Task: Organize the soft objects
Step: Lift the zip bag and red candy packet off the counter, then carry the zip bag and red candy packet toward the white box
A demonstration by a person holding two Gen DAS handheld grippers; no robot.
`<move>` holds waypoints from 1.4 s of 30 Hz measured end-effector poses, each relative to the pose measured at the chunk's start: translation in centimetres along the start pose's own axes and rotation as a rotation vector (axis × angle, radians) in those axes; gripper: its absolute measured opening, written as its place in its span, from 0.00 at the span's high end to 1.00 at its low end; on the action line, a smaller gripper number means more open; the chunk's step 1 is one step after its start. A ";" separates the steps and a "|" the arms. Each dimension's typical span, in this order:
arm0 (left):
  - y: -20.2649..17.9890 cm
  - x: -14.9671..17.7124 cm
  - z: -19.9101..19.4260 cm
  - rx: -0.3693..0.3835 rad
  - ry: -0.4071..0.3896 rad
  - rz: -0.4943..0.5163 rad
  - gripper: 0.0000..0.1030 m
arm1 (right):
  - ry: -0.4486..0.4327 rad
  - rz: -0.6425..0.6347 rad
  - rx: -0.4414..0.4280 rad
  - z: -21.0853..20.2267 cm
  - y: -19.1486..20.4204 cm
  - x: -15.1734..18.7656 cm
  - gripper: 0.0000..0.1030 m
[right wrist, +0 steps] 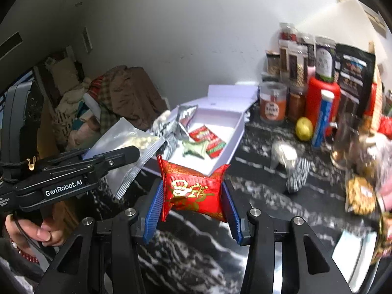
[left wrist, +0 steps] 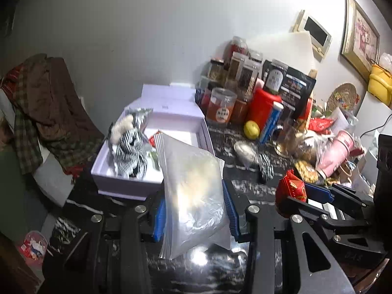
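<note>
My left gripper (left wrist: 194, 210) is shut on a clear zip bag (left wrist: 193, 191) of pale pieces, held above the near edge of the open white box (left wrist: 127, 183); the bag also shows in the right wrist view (right wrist: 127, 144). My right gripper (right wrist: 192, 196) is shut on a red packet with gold print (right wrist: 193, 191), held above the dark marbled table just in front of the box (right wrist: 235, 132); the packet also shows in the left wrist view (left wrist: 291, 188). The box holds striped black-and-white packets (left wrist: 129, 156), small red packets (right wrist: 208, 139) and a green one (right wrist: 193, 148).
Jars and a red canister (left wrist: 262, 107) stand behind the box by the wall. A yellow fruit (left wrist: 251, 129), a silver pouch (left wrist: 245, 152), a striped packet (left wrist: 266, 169) and a pile of snack bags (left wrist: 325, 147) lie on the right. Clothes (left wrist: 44, 107) are heaped on the left.
</note>
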State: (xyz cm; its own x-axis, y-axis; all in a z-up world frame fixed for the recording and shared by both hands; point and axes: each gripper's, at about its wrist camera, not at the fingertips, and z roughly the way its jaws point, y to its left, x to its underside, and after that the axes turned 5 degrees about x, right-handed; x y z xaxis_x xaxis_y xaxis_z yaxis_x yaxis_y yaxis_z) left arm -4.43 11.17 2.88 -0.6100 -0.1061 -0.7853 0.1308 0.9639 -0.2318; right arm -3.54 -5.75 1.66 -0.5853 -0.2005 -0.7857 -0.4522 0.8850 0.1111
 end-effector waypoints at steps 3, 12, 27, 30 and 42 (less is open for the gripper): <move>0.1 -1.3 0.2 0.004 -0.013 0.017 0.61 | -0.015 -0.013 -0.005 0.3 -0.2 -1.3 0.54; 0.5 -5.2 1.2 -0.001 -0.093 0.046 0.61 | -0.056 -0.040 -0.024 1.8 -0.9 -5.2 0.54; 2.7 -3.8 3.6 0.000 -0.005 -0.016 0.61 | 0.022 -0.026 -0.050 5.2 -1.1 -5.0 0.54; 3.1 -2.7 3.5 -0.006 0.019 -0.032 0.61 | 0.042 -0.026 -0.048 5.1 -0.9 -3.9 0.54; 4.5 2.5 6.1 -0.100 0.189 -0.142 0.61 | 0.118 0.007 -0.011 4.8 -0.6 0.2 0.52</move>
State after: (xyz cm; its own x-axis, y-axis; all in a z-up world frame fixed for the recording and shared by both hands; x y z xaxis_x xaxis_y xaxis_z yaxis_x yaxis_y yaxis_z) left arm -0.58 13.72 -3.61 -0.7533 -0.2039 -0.6253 -0.0392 0.9629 -0.2668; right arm -0.19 -4.28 -1.47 -0.6633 -0.2426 -0.7079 -0.4546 0.8821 0.1236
